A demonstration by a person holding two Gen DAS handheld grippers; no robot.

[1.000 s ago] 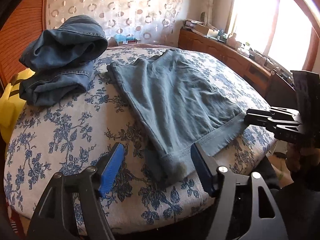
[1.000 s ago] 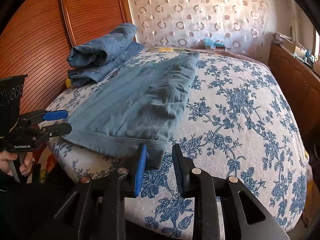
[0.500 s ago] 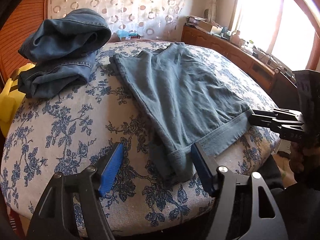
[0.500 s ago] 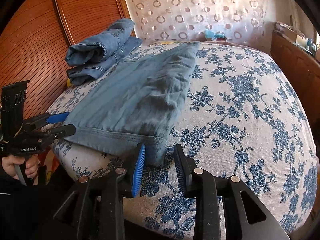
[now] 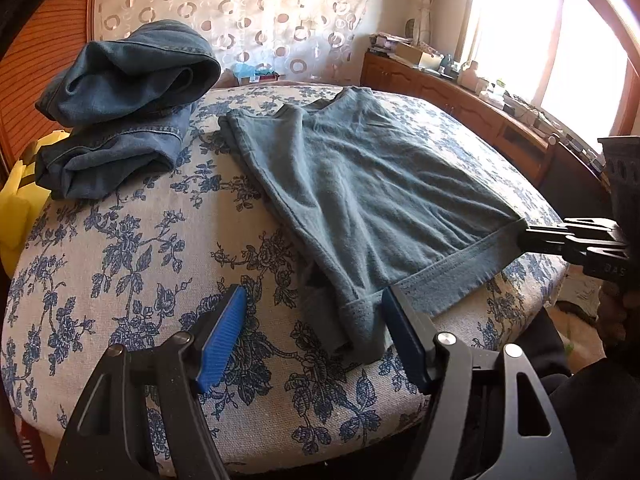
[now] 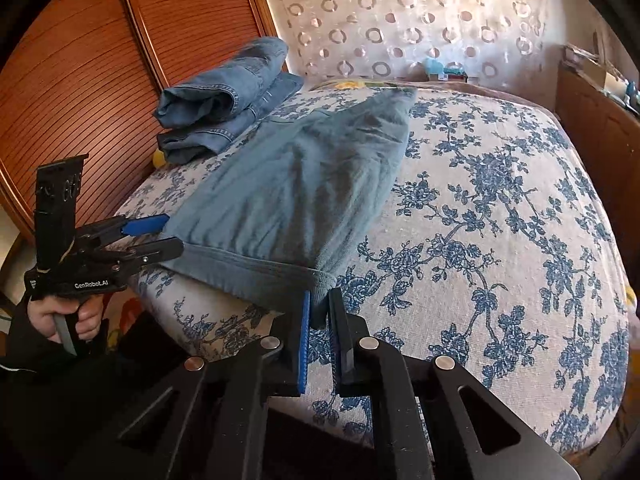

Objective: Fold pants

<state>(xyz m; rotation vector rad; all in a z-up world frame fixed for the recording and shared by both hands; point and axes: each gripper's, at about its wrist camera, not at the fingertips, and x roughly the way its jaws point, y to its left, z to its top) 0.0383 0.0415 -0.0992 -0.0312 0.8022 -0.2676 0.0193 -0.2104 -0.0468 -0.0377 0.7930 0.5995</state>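
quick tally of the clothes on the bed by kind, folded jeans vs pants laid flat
Folded denim jeans, stacked at the far corner: 2, upper pair and lower pair
Grey-blue pants laid flat on the floral bed cover: 1
Total: 3 garments

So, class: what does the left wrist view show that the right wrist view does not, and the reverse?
Only the left wrist view: a bright window, and the left claw open around the near corner of the grey-blue pants.

Only the right wrist view: ribbed wooden doors, the hand on the left claw's handle, and the right claw closing on the hem's other corner.

Both: the floral bedspread, the pants, and the folded jeans.
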